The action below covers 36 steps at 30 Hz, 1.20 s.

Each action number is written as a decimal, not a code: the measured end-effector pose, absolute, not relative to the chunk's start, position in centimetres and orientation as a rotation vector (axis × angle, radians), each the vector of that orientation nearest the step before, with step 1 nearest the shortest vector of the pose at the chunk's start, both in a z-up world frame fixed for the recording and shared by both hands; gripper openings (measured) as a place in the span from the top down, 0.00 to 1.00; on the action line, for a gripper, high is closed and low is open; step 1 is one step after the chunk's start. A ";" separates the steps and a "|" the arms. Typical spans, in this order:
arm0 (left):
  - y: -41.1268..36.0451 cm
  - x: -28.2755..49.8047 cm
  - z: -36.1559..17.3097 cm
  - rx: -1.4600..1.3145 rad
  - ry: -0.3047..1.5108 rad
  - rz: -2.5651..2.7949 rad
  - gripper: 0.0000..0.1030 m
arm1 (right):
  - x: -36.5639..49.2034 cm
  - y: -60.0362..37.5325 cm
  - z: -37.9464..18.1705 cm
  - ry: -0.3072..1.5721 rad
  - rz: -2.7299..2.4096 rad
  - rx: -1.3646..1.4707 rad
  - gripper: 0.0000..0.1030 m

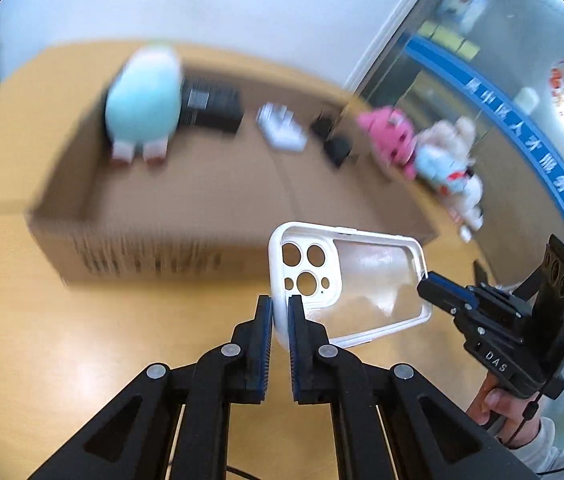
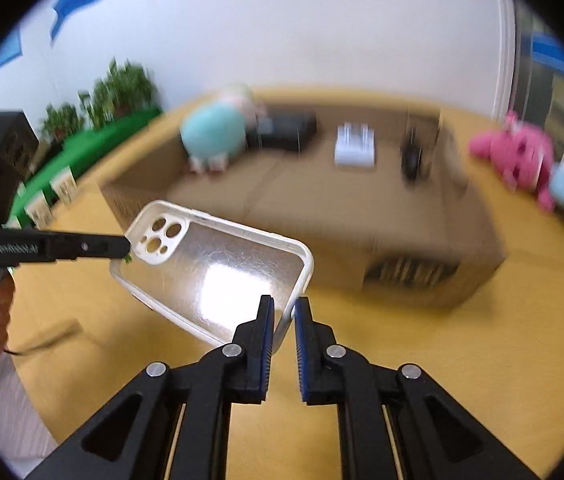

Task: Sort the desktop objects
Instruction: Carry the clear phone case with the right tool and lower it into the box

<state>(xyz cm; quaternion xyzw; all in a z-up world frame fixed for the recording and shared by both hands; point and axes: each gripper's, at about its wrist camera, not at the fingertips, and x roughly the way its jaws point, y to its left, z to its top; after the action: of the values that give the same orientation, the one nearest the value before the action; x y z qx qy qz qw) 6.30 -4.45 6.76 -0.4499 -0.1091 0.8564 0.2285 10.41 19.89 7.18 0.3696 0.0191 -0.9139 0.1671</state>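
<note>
A white phone case (image 1: pixel 362 280) with a clear back is held in the air above the wooden table, in front of an open cardboard box (image 1: pixel 202 208). My left gripper (image 1: pixel 280 312) is shut on its camera-hole end. My right gripper (image 2: pixel 284 314) is shut on the opposite end of the case (image 2: pixel 218 268). The right gripper also shows in the left wrist view (image 1: pixel 438 290), and the left gripper in the right wrist view (image 2: pixel 122 245).
The box (image 2: pixel 402 240) holds a light blue plush (image 1: pixel 142 104), a black box (image 1: pixel 214 108), a white item (image 1: pixel 282 126) and a small black item (image 1: pixel 336 144). Pink (image 1: pixel 390 136) and white-blue (image 1: pixel 450 168) plush toys lie right of it. Plants (image 2: pixel 114 92) stand far left.
</note>
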 end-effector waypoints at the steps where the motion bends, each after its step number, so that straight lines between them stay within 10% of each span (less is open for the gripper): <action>1: -4.4 5.9 7.9 -1.204 -0.284 2.377 0.96 | 10.1 19.9 8.5 0.071 -2.617 1.007 0.91; 12: -3.2 -7.3 12.7 -1.212 -0.190 2.443 0.96 | -4.6 19.8 14.9 0.112 -2.576 0.954 0.90; 36: 0.6 -20.0 -1.9 -1.844 -0.039 2.242 0.96 | -18.9 19.1 -1.0 0.023 -2.215 1.709 0.89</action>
<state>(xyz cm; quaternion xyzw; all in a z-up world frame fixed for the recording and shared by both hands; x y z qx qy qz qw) -19.99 0.64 -1.88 -0.6308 -0.0133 0.7667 0.1191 -18.90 19.12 -0.96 0.6018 0.0082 -0.7801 0.1709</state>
